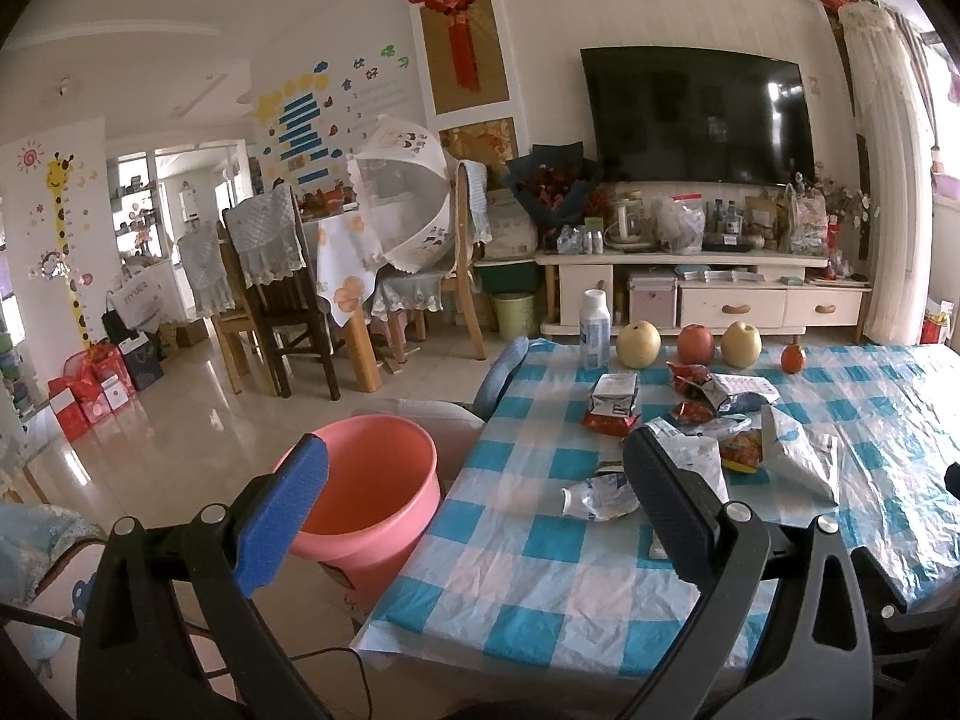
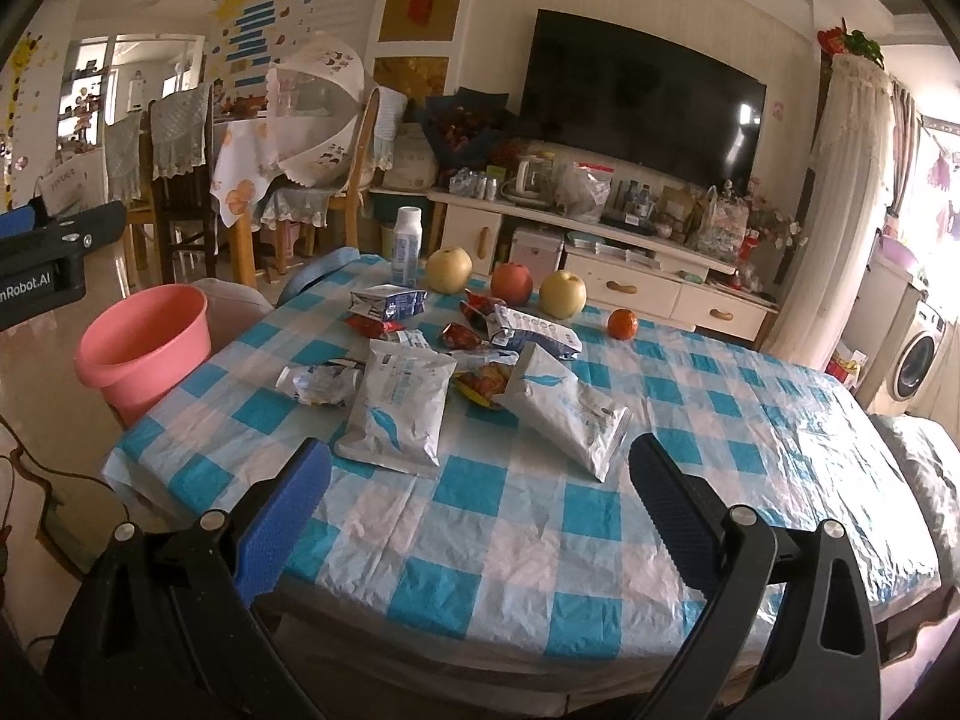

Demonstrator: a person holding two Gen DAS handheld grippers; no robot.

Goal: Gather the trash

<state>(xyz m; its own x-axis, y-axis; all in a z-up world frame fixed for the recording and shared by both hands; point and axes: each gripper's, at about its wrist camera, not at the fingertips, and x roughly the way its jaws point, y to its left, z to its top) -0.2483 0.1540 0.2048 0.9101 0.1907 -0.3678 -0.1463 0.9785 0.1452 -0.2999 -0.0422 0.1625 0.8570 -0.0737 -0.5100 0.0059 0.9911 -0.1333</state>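
Both grippers released, empty; wrappers (image 2: pixel 393 414) before fruit (image 2: pixel 511 283); pink bucket (image 1: pixel 366 486) beside table (image 2: pixel 540 540).

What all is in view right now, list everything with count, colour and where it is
table: one, blue and white check cloth, centre
bucket: one, pink, on the floor by the table's left edge
large pouches: two, white with blue feather print, middle of the table
crumpled wrappers: several, red, blue and silver, behind the pouches
squashed bottle: one, silvery, lying left of the pouches
upright bottle: one, white, far table edge
pears: two, yellow, far edge
apple: one, red, between the pears
small fruit: one, orange, right of the pears
television: one, black, on the wall
left claw: one, blue pads, open, empty
right claw: one, blue pads, open, empty
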